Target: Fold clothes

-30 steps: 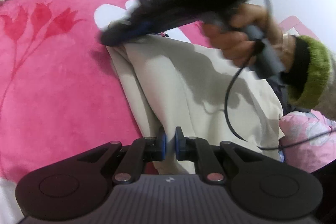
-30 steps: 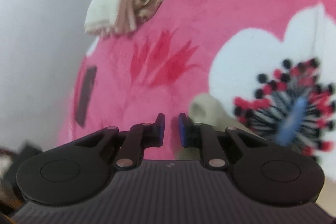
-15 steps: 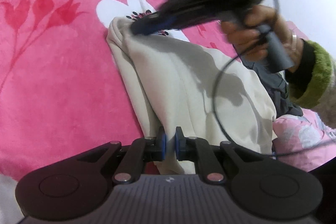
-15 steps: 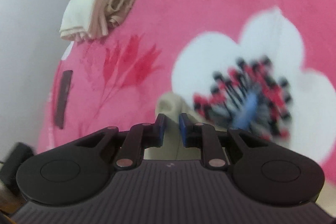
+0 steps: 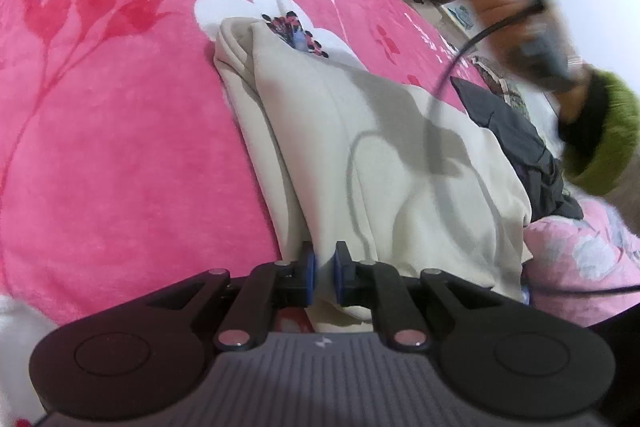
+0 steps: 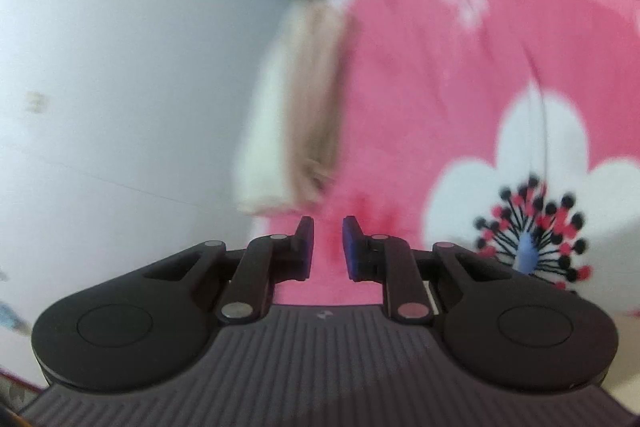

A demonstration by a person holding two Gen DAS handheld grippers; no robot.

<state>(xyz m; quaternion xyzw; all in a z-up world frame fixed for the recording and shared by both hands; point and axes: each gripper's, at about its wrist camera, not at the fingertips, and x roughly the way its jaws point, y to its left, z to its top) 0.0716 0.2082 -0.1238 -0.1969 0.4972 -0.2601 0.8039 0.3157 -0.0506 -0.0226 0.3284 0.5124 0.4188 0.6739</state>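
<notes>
The left hand-held gripper (image 5: pixel 323 274) is clamped on the cream garment (image 5: pixel 360 155) lying on the pink blanket (image 5: pixel 120 147). The right hand-held gripper (image 6: pixel 327 247), at two o'clock from it, has its jaws apart and empty.

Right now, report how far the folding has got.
Done: the cream garment lies on the pink blanket with one long side already doubled over. In hand: the left gripper pinches its near edge; the right gripper is lifted away, jaws apart and empty. Left: further folds, plus the dark garment beside it.
</notes>
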